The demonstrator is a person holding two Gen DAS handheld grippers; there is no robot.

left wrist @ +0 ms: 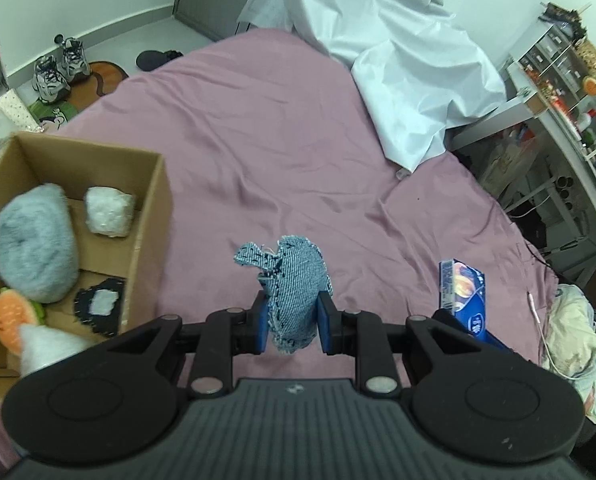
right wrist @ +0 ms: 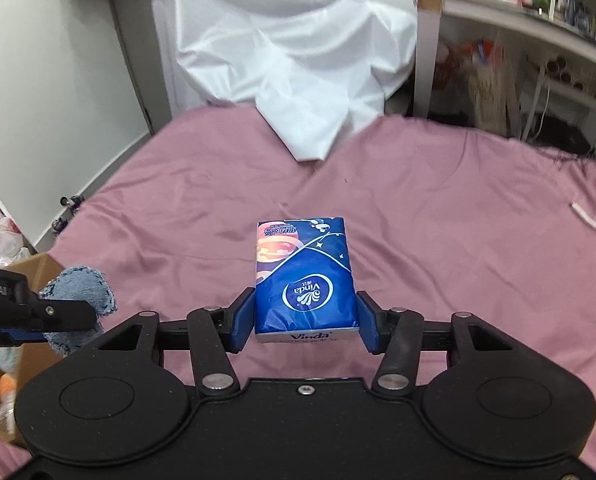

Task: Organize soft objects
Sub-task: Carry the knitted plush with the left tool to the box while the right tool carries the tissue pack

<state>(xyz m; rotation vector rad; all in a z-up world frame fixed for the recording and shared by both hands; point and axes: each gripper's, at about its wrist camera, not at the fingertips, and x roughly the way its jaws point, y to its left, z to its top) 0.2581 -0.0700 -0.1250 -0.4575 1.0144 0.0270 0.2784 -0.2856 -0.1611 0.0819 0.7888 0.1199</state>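
- The wide bed covered with a pink-mauve sheet (left wrist: 258, 152) fills most of both views, and both grippers are above it.
- A crumpled white glossy cloth (left wrist: 398, 60) lies over the far end of the bed and hangs on the furniture behind.
- The open brown cardboard box (left wrist: 154, 216) stands on the left side of the bed. Inside it are a grey fluffy plush (left wrist: 34, 248), a small white fluffy block (left wrist: 109, 212), an orange round soft toy (left wrist: 8, 320) and a black patch with a white middle (left wrist: 100, 308).
- The left gripper (left wrist: 293, 320) is clamped on a blue denim stuffed piece with frayed edges (left wrist: 294, 280). The piece stands up between the blue pads, above the sheet and just to the right of the box.
- The right gripper (right wrist: 306, 320) holds a blue plastic pack of tissues with a white "Vinda" logo (right wrist: 304, 276). Both pads press its sides and the pack points forward, clear of the sheet.
- In the right wrist view the denim piece (right wrist: 80, 284) appears at the left, near the box corner.
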